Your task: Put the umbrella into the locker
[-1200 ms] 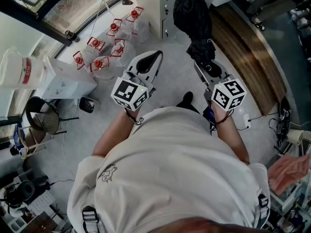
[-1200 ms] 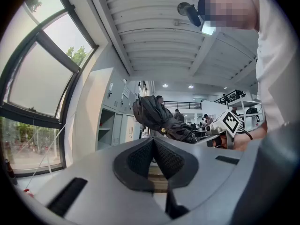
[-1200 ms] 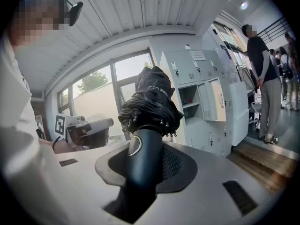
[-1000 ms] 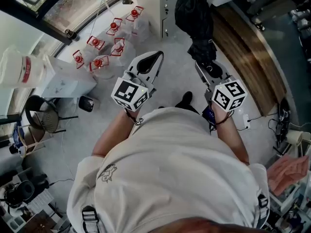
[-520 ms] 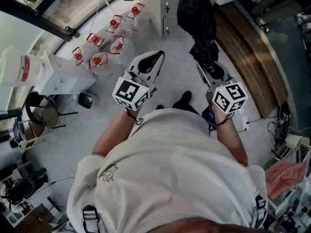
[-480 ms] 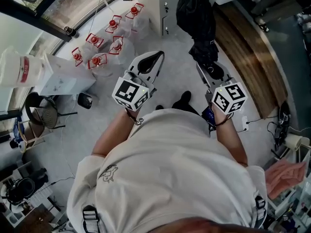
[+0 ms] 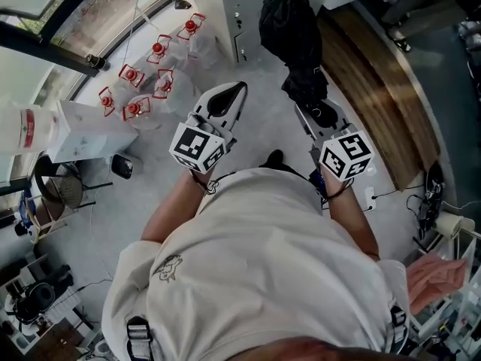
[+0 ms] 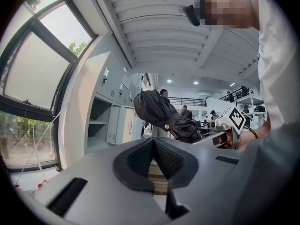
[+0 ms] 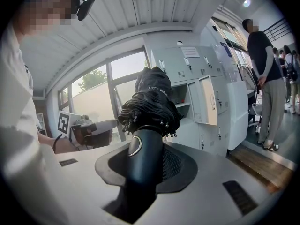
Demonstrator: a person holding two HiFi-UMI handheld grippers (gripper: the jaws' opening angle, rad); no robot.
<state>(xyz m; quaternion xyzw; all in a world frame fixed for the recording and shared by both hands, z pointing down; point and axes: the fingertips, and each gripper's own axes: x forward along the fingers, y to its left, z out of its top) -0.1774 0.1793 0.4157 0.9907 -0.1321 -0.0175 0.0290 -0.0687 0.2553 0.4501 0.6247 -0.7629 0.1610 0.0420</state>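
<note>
A folded black umbrella (image 7: pixel 294 36) sticks out forward and level from my right gripper (image 7: pixel 319 115), which is shut on its dark handle (image 9: pixel 140 168). The canopy (image 9: pixel 151 100) bunches just past the jaws. In the left gripper view the umbrella (image 8: pixel 161 114) crosses from the right. My left gripper (image 7: pixel 228 98) is beside it on the left, jaws together with nothing between them, pads meeting at the tip (image 8: pixel 153 142). Grey lockers (image 7: pixel 242 17) stand ahead; one compartment (image 8: pixel 97 125) is open with a shelf, and open doors (image 9: pixel 208 102) also show.
Several clear water jugs with red caps (image 7: pixel 143 74) stand on the floor at front left beside a white box (image 7: pixel 86 122). A curved wooden strip (image 7: pixel 376 81) runs along the right. A person (image 9: pixel 265 78) stands by the lockers. A chair (image 7: pixel 60 190) is at far left.
The jugs, locker base and floor have slid down and left in the head view as the person moves toward the lockers. Both grippers keep their pose; the umbrella stays held.
</note>
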